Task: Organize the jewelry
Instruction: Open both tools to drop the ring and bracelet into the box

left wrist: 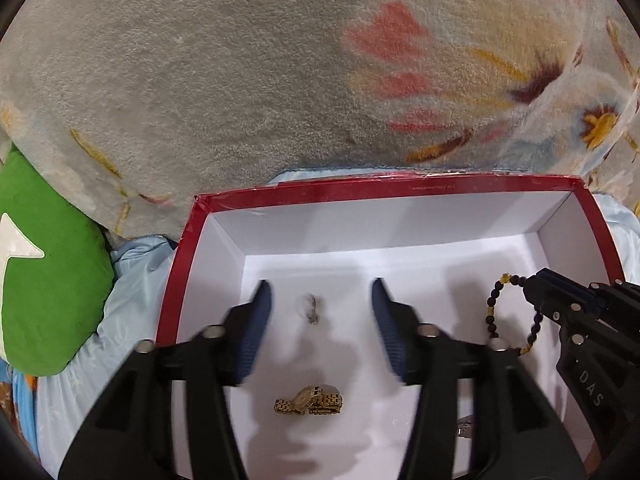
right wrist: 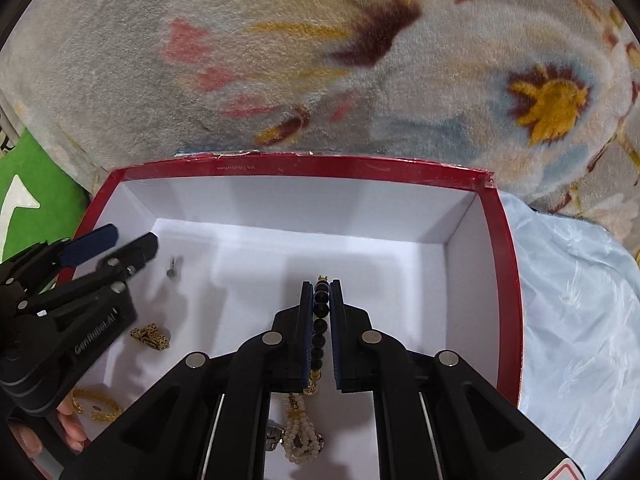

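A red box (left wrist: 400, 184) with a white inside lies on the bed. My left gripper (left wrist: 320, 300) is open over its floor, and a small silver piece (left wrist: 311, 309), blurred, shows between the fingers; I cannot tell whether it rests on the floor. Nearer me lies a gold watch (left wrist: 308, 400). My right gripper (right wrist: 321, 286) is shut on a dark bead bracelet (right wrist: 320, 312), whose loop hangs from the tips (left wrist: 493, 300). In the right wrist view the left gripper (right wrist: 130, 240) stands at the box's left wall, with the silver piece (right wrist: 173, 270) just beyond it.
Inside the box (right wrist: 304, 164) also lie a gold chain (right wrist: 94, 404), white pearl strands (right wrist: 300, 432) and the watch (right wrist: 150, 338). A flowered blanket (left wrist: 240, 80) rises behind, a green cushion (left wrist: 52, 272) sits left, pale blue fabric (right wrist: 580, 320) right. A person's fingers (right wrist: 72, 428) hold the left gripper.
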Demonstrator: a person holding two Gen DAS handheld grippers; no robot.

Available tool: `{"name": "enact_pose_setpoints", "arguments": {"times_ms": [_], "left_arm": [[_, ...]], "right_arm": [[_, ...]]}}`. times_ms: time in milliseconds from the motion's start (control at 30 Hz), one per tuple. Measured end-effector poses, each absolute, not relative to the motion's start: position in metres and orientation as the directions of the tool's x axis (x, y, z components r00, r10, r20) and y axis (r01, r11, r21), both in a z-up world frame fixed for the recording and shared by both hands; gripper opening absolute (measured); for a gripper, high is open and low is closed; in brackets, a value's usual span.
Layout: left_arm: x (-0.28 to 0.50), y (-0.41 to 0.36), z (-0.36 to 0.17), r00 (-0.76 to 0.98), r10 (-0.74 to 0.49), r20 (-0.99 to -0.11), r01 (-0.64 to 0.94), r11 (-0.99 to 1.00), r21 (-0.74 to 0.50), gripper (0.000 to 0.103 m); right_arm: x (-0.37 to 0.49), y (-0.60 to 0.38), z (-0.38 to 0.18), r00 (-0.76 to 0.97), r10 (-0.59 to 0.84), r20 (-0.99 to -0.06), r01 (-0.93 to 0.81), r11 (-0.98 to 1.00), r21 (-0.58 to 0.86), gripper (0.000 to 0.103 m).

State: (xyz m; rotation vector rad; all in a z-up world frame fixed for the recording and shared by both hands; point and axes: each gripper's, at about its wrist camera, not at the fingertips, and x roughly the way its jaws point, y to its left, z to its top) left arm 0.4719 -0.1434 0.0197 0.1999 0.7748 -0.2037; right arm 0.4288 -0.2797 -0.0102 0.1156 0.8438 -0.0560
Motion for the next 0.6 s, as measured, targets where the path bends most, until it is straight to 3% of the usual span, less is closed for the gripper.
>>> {"name": "enact_pose_setpoints", "arguments": {"times_ms": [100, 200, 400, 600], "left_arm": [[0.472, -0.144, 0.019, 0.702, -0.096, -0.705, 0.245, 0.963, 0.113, 0.065], [0.471, -0.142, 0.021, 0.703, -0.095, -0.704, 0.232, 0.968, 0.101, 0.066], [0.463, -0.128, 0.027, 0.734, -0.128, -0.667, 0.221, 0.974, 0.056, 0.066], [0.412, -0.114, 0.05, 0.796, -0.151, -0.586, 0.234, 0.97, 0.067, 0.066]], "right_arm": [[0.429, -0.279, -0.012, 0.659, -0.013, -0.752, 0.102, 0.992, 0.073, 0.012], [0.428, -0.282, -0.012, 0.664, -0.024, -0.747, 0.127, 0.989, 0.081, 0.022], [0.404, -0.272, 0.003, 0.734, -0.099, -0.672, 0.146, 0.989, 0.014, 0.022], [0.345, -0.264, 0.033, 0.8, -0.083, -0.594, 0.125, 0.992, 0.029, 0.024]]}}
